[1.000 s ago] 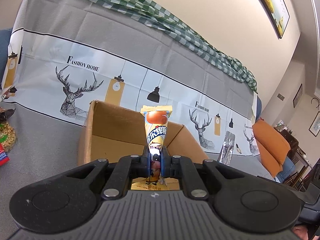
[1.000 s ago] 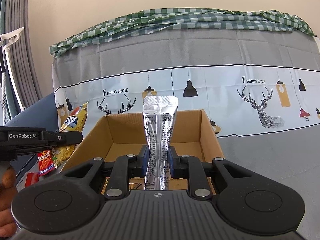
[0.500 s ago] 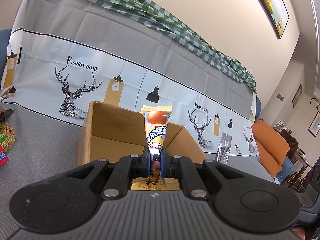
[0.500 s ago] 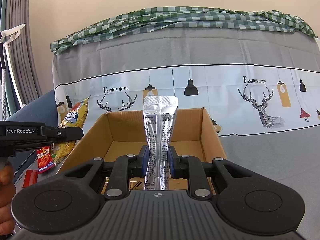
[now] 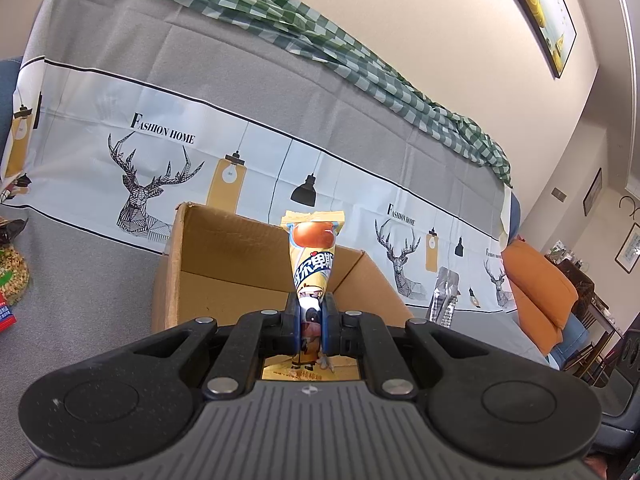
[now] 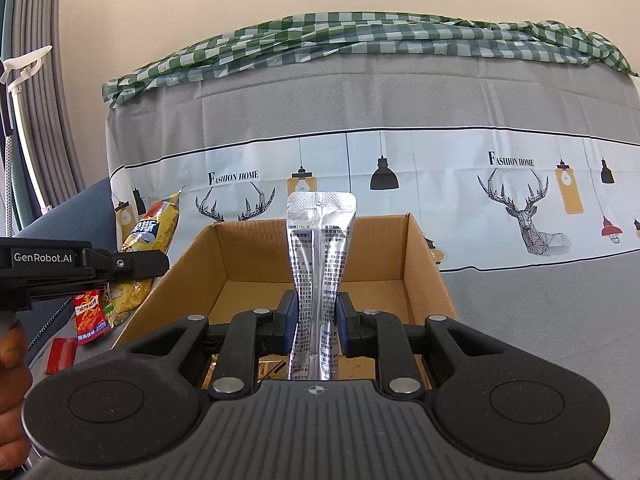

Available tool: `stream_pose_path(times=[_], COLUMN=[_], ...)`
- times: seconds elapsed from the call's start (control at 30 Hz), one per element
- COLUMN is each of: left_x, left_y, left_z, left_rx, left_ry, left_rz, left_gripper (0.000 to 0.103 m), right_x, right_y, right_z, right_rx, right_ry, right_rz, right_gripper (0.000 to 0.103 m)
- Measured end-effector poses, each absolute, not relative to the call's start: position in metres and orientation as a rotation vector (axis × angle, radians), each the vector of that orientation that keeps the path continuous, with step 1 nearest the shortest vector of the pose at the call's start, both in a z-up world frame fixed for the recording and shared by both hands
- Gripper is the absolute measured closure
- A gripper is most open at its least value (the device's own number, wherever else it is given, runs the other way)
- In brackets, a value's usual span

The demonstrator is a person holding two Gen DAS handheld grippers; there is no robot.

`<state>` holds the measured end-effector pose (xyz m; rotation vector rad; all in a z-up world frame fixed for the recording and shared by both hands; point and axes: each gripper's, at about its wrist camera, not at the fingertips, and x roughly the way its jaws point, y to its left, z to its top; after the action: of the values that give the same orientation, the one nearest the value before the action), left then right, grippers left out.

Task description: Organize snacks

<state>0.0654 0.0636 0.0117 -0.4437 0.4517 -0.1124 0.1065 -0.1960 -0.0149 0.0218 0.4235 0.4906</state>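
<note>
Here the left gripper [image 5: 311,312] jaws clamp a yellow snack packet [image 5: 313,256], the right gripper [image 6: 318,316] jaws a silver pouch [image 6: 320,256], above the cardboard box [image 6: 424,264].

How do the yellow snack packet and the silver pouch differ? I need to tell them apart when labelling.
The yellow snack packet is colourfully printed, with a brown-orange picture near its top; the silver pouch is plain foil with small black text. The packet sits in the left gripper, the pouch in the right gripper. Both stand upright, pinched by closed jaws over the cardboard box.
</note>
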Motion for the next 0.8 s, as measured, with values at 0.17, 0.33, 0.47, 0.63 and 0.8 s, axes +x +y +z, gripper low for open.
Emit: stream_pose_path(times=[0.17, 0.33, 0.47, 0.63, 0.8], left_x=[0.0652, 0.0645, 0.0645, 0.0649, 0.0650], left_y=[0.0632, 0.0625, 0.0621, 0.0619, 0.0625], left_z=[0.0121, 0.0134, 0.0142, 0.0148, 0.0149], left_rx=[-0.444, -0.443, -0.444, -0.445, -0.453], left_ry=[0.451, 0.449, 0.447, 0.447, 0.446], left_rz=[-0.113, -0.117, -0.120, -0.123, -0.145], left_gripper=[0.094, 0.094, 0.094, 0.094, 0.093], right_x=[0.1064, 0.1060, 0.1057, 0.1058, 0.1066], right_y=[-0.1959, -0.1958, -0.1954, -0.1954, -0.1949], right_z=[-0.0148, -0.0145, -0.0147, -0.0148, -0.0151], right_rx=[0.022, 0.021, 0.022, 0.021, 0.019], right_ry=[0.423, 0.424, 0.424, 0.424, 0.425], right_rz=[0.490, 0.490, 0.488, 0.490, 0.495], right_gripper=[0.081, 0.081, 0.081, 0.081, 0.081])
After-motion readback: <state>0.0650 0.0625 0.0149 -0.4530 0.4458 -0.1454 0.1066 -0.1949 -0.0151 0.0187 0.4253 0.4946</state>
